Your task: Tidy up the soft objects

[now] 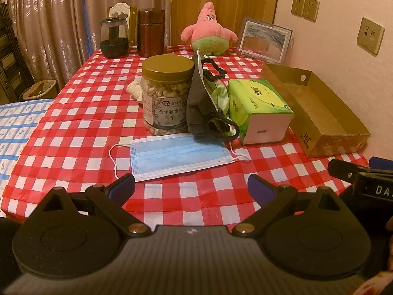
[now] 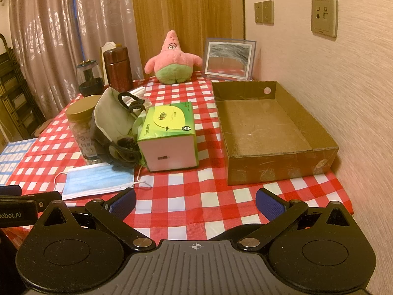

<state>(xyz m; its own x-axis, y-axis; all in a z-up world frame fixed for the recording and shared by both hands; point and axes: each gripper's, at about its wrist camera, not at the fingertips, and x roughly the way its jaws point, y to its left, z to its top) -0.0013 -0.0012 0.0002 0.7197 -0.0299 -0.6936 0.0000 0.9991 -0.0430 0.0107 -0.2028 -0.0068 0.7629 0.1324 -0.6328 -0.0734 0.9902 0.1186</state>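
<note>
Counter (image 1: 73, 127) under a red-and-white check cloth fills both views, set against the wall at frame right. Largest item: open cardboard box (image 2: 260, 127), nothing visible in it, at right of the right wrist view, long axis running away from the camera; the likely bin for the soft items, as a judgement. Next, pink star plush (image 1: 208, 30) upright at upper centre, far edge of the counter, well apart from both grippers. Green tissue pack (image 1: 258, 108) sits centre-right, between the box and a crumpled grey cloth mask with black straps (image 1: 203, 98), which leans on a gold-lidded jar of cashews (image 1: 167, 95). Blue surgical mask (image 1: 179, 156) lies flat at centre, long axis left to right across the frame, its upper edge tucked just under the grey mask, ear loops trailing at both ends. Left gripper (image 1: 191, 186) at bottom centre, jaws spread wide and released, nothing between them; the blue mask sits straight ahead and just beyond the tips. Right gripper (image 2: 195, 200) also released and empty; from it the mask lies off to lower left, box ahead-right. Left is the nearer hand. Probable hitch: the grey mask's strap overlaps the blue mask's top right corner, and the jar stands close behind.
</note>
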